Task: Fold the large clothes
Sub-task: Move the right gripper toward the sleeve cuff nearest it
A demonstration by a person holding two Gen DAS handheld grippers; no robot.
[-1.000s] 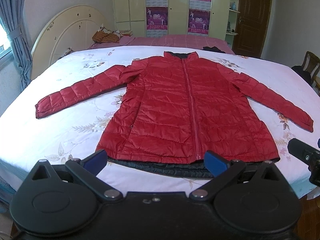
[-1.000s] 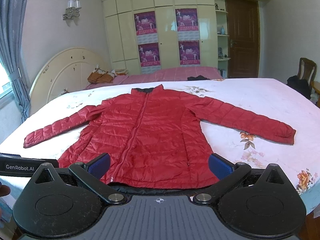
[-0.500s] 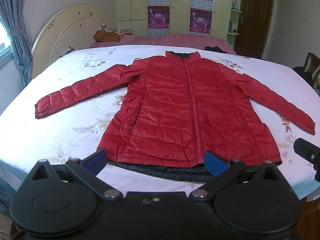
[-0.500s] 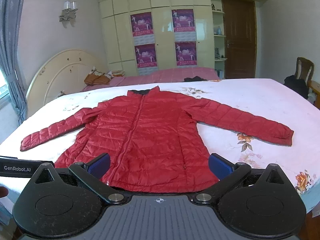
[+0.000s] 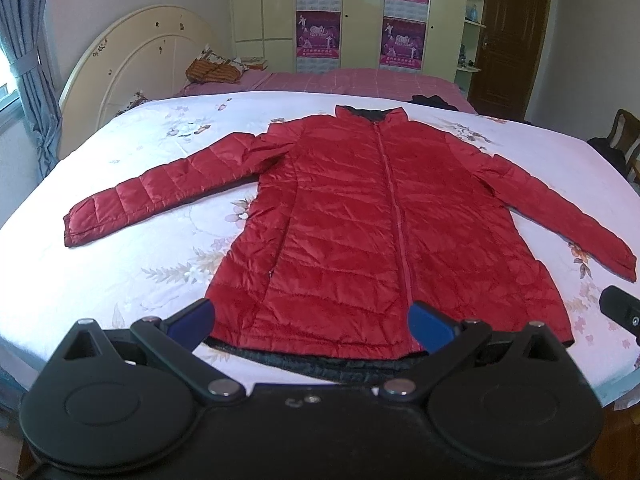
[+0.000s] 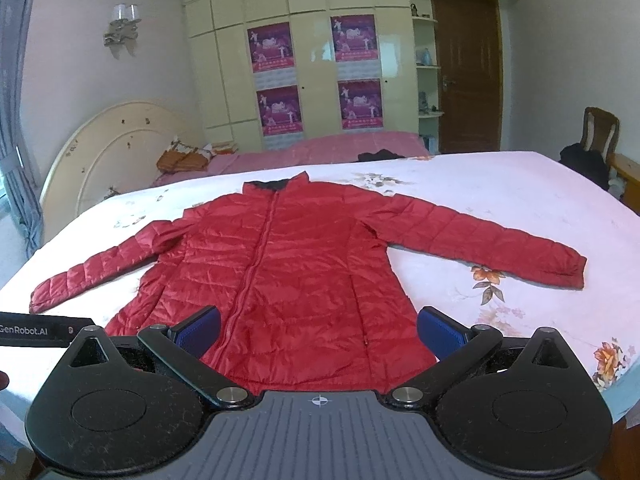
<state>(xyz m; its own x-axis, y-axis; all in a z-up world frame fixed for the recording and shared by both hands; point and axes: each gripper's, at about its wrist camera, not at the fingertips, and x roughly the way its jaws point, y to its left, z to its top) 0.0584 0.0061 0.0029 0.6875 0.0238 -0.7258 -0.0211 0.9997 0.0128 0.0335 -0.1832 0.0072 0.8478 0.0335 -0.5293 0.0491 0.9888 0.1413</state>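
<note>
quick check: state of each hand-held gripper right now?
Left hand-held gripper: open, holding nothing, above the red jacket hem.
Right hand-held gripper: open, holding nothing.

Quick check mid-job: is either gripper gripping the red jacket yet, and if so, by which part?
Nothing is held. The left gripper and right gripper are both open, short of the red jacket, which lies flat on the bed.
</note>
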